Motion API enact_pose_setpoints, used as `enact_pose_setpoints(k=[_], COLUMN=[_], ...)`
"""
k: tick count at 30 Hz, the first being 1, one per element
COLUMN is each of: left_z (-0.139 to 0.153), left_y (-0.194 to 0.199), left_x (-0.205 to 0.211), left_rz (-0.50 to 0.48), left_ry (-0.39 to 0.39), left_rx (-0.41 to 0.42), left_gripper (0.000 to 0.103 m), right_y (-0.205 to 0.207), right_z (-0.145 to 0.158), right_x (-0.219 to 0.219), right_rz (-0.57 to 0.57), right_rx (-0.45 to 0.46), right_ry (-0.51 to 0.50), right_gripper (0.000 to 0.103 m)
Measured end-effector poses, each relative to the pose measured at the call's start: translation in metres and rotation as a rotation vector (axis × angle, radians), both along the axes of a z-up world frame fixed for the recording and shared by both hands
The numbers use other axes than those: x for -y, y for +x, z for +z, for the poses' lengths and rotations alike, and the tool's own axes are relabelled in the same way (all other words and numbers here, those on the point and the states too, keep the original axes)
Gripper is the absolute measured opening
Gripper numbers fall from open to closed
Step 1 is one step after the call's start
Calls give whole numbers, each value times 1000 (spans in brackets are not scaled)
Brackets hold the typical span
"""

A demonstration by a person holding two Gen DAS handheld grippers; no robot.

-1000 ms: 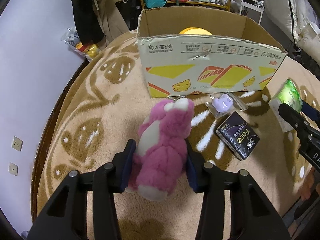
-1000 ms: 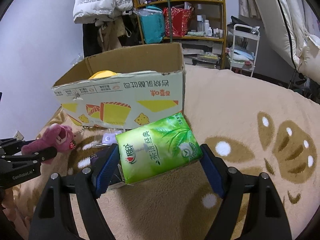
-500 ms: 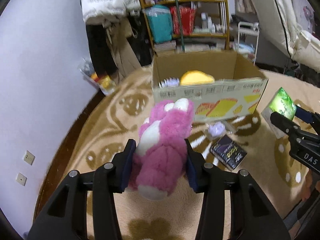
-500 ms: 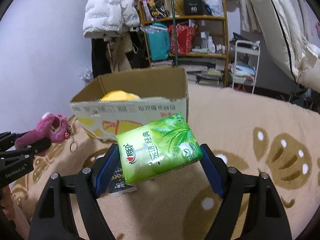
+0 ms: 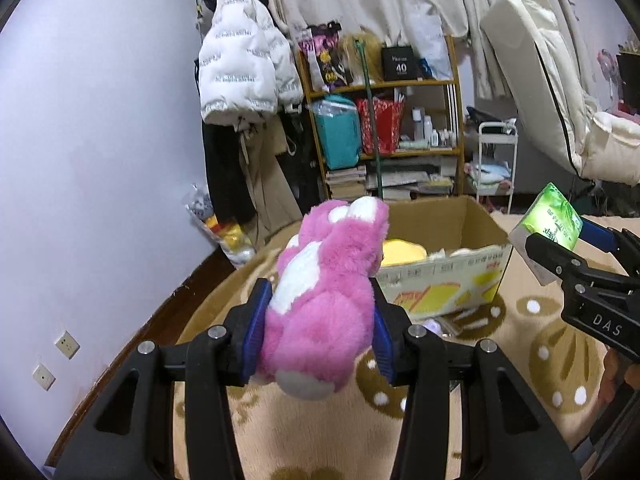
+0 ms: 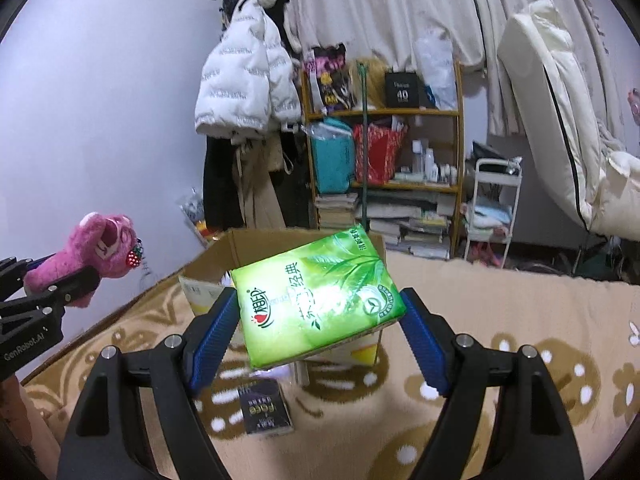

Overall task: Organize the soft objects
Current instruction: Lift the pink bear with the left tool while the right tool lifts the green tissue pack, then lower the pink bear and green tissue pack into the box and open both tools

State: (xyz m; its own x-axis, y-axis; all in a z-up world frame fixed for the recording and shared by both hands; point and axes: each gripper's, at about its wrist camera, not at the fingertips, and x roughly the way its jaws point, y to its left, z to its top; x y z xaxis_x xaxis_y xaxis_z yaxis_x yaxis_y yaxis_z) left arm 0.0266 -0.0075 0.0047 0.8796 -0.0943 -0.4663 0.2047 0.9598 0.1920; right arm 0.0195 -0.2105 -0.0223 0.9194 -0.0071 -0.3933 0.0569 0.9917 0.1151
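Note:
My left gripper (image 5: 318,328) is shut on a pink plush bear (image 5: 324,300) and holds it in the air, short of the open cardboard box (image 5: 444,276). The bear also shows at the left of the right wrist view (image 6: 96,254). My right gripper (image 6: 318,326) is shut on a green tissue pack (image 6: 316,296), lifted in front of the box (image 6: 248,252). The pack shows at the right of the left wrist view (image 5: 550,224). A yellow soft thing (image 5: 402,252) lies inside the box.
A black tissue pack (image 6: 264,406) lies on the beige patterned rug (image 6: 500,320) below my right gripper. A small purple item (image 5: 434,326) lies by the box. A shelf (image 5: 384,128), hanging coats (image 5: 240,72) and a white cart (image 5: 496,160) stand behind.
Both grippers have risen well above the rug with their loads. The box now sits lower and smaller in both views, and the room behind has come into sight.

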Motion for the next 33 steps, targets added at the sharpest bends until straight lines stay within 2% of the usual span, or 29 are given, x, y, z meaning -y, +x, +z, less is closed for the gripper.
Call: enact_pose_setpoints(k=[13, 17, 33], left_z=[18, 22, 22], left_y=[13, 25, 80], left_x=[8, 12, 36], left_rz=[-22, -24, -41], left_ry=[-24, -20, -43], left_rx=[56, 71, 68], left_gripper=[45, 45, 45], right_y=[16, 28, 72], right_z=[33, 35, 41], right_x=[4, 10, 21], right_rz=[17, 24, 20], right_rx=[80, 84, 101], right_ry=[11, 54, 28], right_gripper=[84, 84, 84])
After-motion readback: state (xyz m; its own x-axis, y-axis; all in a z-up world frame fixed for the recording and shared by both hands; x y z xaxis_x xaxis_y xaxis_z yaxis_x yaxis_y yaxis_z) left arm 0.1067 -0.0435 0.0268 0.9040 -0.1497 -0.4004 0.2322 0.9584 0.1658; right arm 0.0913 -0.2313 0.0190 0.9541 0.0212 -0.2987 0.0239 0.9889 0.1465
